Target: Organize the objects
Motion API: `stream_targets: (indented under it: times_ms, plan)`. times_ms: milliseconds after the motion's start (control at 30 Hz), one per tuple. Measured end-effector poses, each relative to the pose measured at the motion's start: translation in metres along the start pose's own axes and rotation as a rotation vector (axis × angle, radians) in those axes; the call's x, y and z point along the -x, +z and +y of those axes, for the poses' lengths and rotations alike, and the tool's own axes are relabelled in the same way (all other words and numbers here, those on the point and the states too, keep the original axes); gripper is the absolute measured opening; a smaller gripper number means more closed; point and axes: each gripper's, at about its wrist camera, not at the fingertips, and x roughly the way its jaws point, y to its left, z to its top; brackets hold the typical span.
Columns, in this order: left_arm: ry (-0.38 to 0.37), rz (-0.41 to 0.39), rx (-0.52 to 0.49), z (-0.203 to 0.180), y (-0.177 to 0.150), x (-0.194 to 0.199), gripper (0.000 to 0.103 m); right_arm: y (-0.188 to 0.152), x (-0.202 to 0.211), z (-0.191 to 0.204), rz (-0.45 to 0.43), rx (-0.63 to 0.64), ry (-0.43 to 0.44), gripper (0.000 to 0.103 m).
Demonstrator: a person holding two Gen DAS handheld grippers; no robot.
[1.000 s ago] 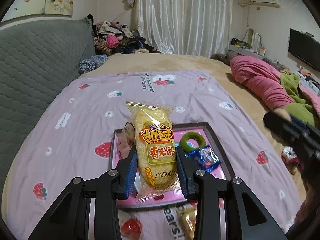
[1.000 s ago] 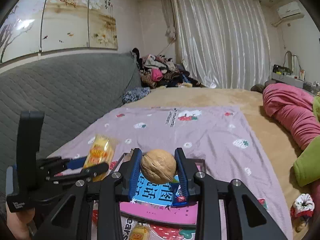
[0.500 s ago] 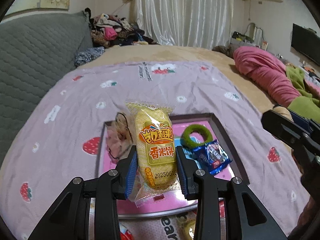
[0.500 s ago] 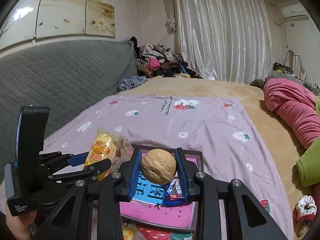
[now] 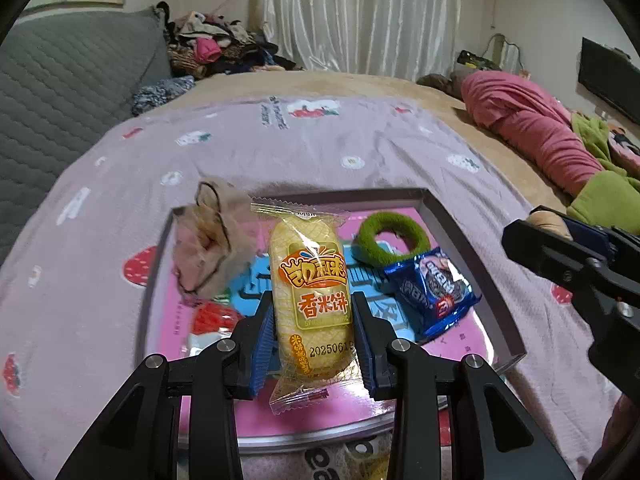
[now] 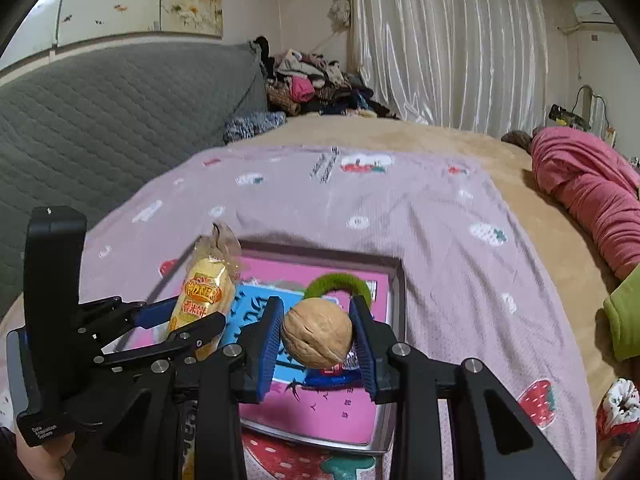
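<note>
My left gripper is shut on a yellow rice-cracker packet and holds it above the pink tray on the bed. In the tray lie a beige scrunchie, a green ring and a blue cookie packet. My right gripper is shut on a walnut, held over the tray's right part. The left gripper with the packet shows at the left of the right wrist view. The right gripper's body shows at the right of the left wrist view.
The tray sits on a lilac strawberry-print blanket. A grey quilted headboard stands to the left. Piled clothes lie at the back, pink bedding to the right. A small yellow packet lies below the tray's near edge.
Both grippers have moved forward and down toward the tray, which now looks larger and nearer. The packet and the walnut stay held.
</note>
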Motion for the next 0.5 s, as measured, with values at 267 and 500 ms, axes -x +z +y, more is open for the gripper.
stream_targets:
  times_ms: [267, 500]
  plan:
    - [-0.037, 0.051, -0.010, 0.002, -0.011, -0.024, 0.037, -0.018, -0.041, 0.007, 0.109, 0.043, -0.032, 0.035]
    - [-0.034, 0.061, -0.010, 0.003, -0.013, -0.030, 0.037, -0.029, -0.058, 0.009, 0.174, 0.067, -0.050, 0.035]
